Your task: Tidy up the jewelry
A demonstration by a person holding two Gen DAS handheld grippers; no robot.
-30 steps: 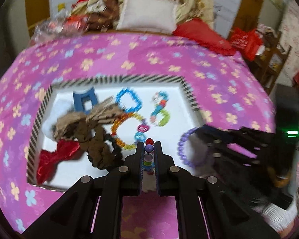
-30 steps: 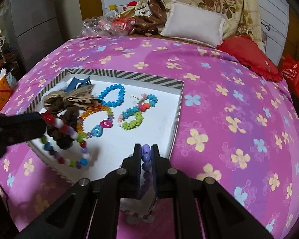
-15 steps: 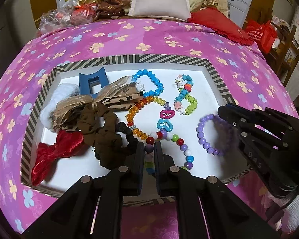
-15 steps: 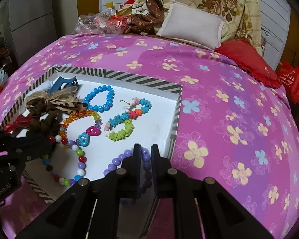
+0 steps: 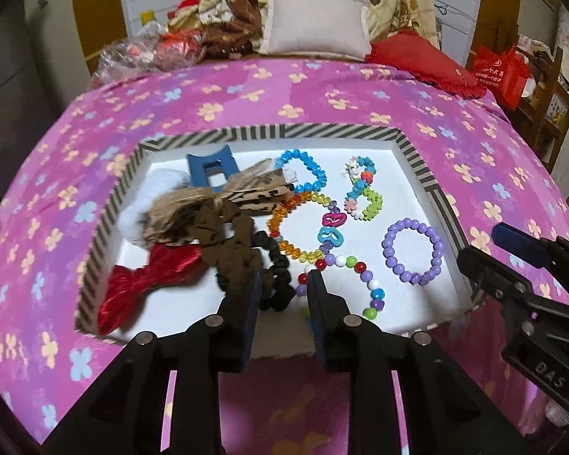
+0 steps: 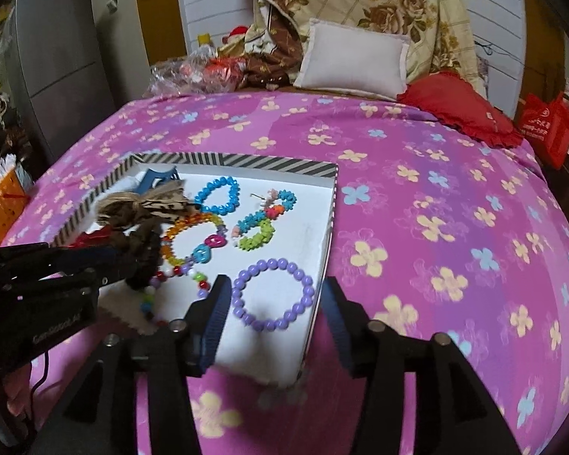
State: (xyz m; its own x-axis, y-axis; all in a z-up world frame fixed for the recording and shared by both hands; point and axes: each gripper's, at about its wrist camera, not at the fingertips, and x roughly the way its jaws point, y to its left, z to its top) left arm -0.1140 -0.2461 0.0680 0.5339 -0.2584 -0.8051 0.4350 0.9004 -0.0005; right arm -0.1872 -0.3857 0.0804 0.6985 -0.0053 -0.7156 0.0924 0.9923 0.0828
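Purple bracelet (image 6: 273,295) in tray (image 6: 269,163), between parted right claw (image 6: 275,301)

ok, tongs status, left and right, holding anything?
Left tongs: open, just opened, multicolour bead bracelet lies released in the tray.
Right tongs: open, just opened, purple bead bracelet lies free.

Both cameras look steeply down along their own fingers at close range toward the far headboard. The left wrist view sits at the near edge of the striped tray (image 5: 322,131), roughly centred; the right wrist view stands at the tray's (image 6: 246,160) near right corner. Both share the tray, bed (image 5: 360,98) and pillow (image 6: 354,62).
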